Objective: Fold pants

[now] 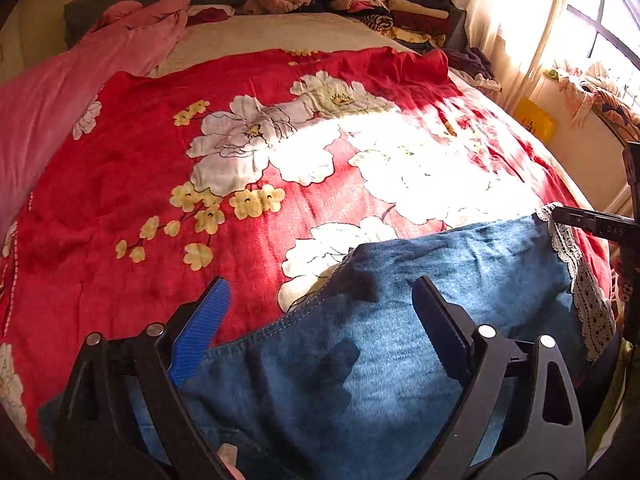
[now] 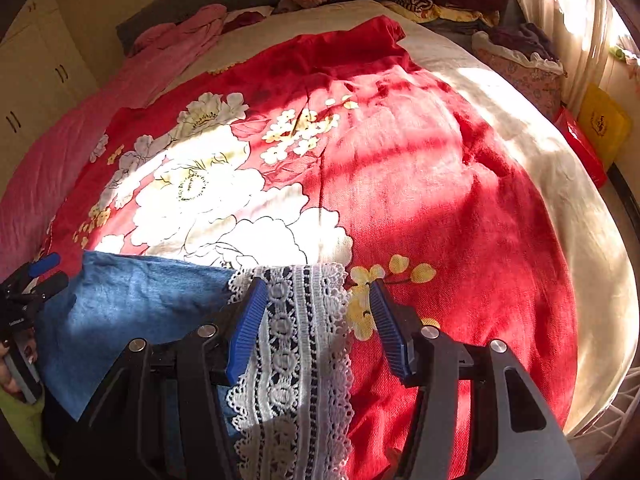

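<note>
Blue denim pants (image 1: 360,360) with a white lace hem (image 1: 576,280) lie on a red floral blanket (image 1: 132,176) near the bed's front edge. My left gripper (image 1: 320,304) stands open above the denim, whose left seam runs between its fingers. My right gripper (image 2: 318,312) is open over the lace hem (image 2: 296,344), which lies flat between the blue pads (image 2: 248,328). The left pad sits at the lace's edge and the right one is over the blanket (image 2: 460,240). Each gripper shows at the edge of the other's view: the right gripper (image 1: 592,222) and the left gripper (image 2: 36,280), held by a hand.
Stacks of folded clothes (image 1: 384,4) sit at the head of the bed. A pink cover (image 1: 60,92) lies along the left side. A bright window with curtains (image 1: 520,20) and a yellow bag (image 2: 604,128) are to the right. White cabinets (image 2: 36,80) stand at the left.
</note>
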The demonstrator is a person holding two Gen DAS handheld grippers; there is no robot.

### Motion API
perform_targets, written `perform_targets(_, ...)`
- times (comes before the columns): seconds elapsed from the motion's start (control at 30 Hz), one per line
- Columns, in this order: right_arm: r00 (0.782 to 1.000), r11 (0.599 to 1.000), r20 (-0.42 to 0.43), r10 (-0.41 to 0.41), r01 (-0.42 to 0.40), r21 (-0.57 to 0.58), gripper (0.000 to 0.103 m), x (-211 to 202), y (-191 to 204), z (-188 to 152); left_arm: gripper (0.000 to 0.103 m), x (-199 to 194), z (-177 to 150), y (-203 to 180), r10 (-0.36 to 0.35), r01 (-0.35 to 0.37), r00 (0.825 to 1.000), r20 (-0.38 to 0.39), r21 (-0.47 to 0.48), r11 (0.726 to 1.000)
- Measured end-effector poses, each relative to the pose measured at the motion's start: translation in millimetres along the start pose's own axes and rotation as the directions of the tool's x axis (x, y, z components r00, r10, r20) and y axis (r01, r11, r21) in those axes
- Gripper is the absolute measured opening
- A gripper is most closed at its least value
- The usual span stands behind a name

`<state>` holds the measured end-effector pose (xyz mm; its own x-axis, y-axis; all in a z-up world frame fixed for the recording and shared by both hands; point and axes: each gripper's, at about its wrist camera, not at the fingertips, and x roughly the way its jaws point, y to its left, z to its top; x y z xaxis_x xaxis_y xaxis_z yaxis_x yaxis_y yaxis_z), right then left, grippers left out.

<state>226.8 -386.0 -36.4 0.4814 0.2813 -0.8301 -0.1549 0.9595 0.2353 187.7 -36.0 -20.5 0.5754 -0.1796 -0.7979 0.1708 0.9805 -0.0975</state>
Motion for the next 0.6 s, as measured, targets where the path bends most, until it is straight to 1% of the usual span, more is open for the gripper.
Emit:
perform_targets(0.07,0.999,0.999,-0.025,0.030,-0.030,0.024,0.052,10.7,-4.6,-0.8,0.083,16.7,1.3,1.3,-0.029,0.028,0.999,-0.038,-0.016,0.999)
perform_targets(0.1,0.998,0.998,-0.031,0.052,-0.051,0.029,0.048,14.0,-5.4,-2.4,0.083,23.0,1.5,1.5,-0.041,0.040,0.998,-0.049,-0.025,0.999)
perform_targets(0.13,0.996,0.997,-0.033,0.081,-0.080,0.022,0.037,15.3,-4.3,-4.3,0.080,28.2,0.6,1.3,-0.051,0.050,0.997,-0.060,-0.031,0.998)
perform_targets(0.17,0.994,0.995,-0.031,0.101,-0.101,0.014,0.035,15.0,-2.7,-6.9,0.065,34.1,-1.4,0.7,-0.052,0.049,0.996,-0.072,-0.039,0.998)
perform_targets(0.2,0.993,0.993,-0.025,0.118,-0.118,0.004,0.030,13.8,-0.9,-9.4,0.043,37.7,-4.0,-0.8,-0.043,0.040,0.996,-0.081,-0.038,0.998)
perform_targets(0.23,0.990,0.991,-0.019,0.137,-0.137,-0.012,0.023,12.0,1.2,-11.7,0.035,37.9,-6.1,-4.0,-0.040,0.038,0.996,-0.083,-0.028,0.999)
perform_targets(0.27,0.989,0.989,-0.006,0.147,-0.147,-0.033,0.019,8.9,3.4,-14.2,0.017,35.6,-7.7,-10.6,-0.041,0.040,0.996,-0.077,-0.003,0.999)
perform_targets(0.3,0.989,0.988,0.012,0.150,-0.149,-0.050,0.018,3.0,6.1,-15.5,0.008,31.4,-7.7,-17.7,-0.034,0.036,0.997,-0.071,0.026,0.999)
perform_targets(0.37,0.985,0.985,0.060,0.161,-0.157,-0.071,0.017,-12.9,9.5,-13.3,0.006,20.2,-3.7,-27.7,0.015,-0.012,0.999,-0.038,0.080,0.997)
perform_targets(0.43,0.978,0.983,0.125,0.167,-0.155,-0.102,0.016,-33.4,14.4,-5.3,0.003,8.1,5.8,-26.7,0.015,-0.015,1.000,0.003,0.075,0.997)
perform_targets(0.47,0.975,0.983,0.160,0.157,-0.138,-0.123,0.016,-42.9,18.2,-0.3,0.003,4.2,11.9,-26.3,0.013,-0.014,1.000,0.015,0.076,0.997)
perform_targets(0.53,0.972,0.981,0.189,0.139,-0.108,-0.163,0.016,-50.9,22.7,11.9,0.003,2.1,22.0,-27.2,0.026,-0.028,0.999,0.027,0.087,0.996)
perform_targets(0.6,0.978,0.983,0.187,0.096,-0.063,-0.174,0.016,-45.6,23.3,24.1,0.003,7.5,27.6,-30.7,0.034,-0.037,0.999,0.030,0.095,0.995)
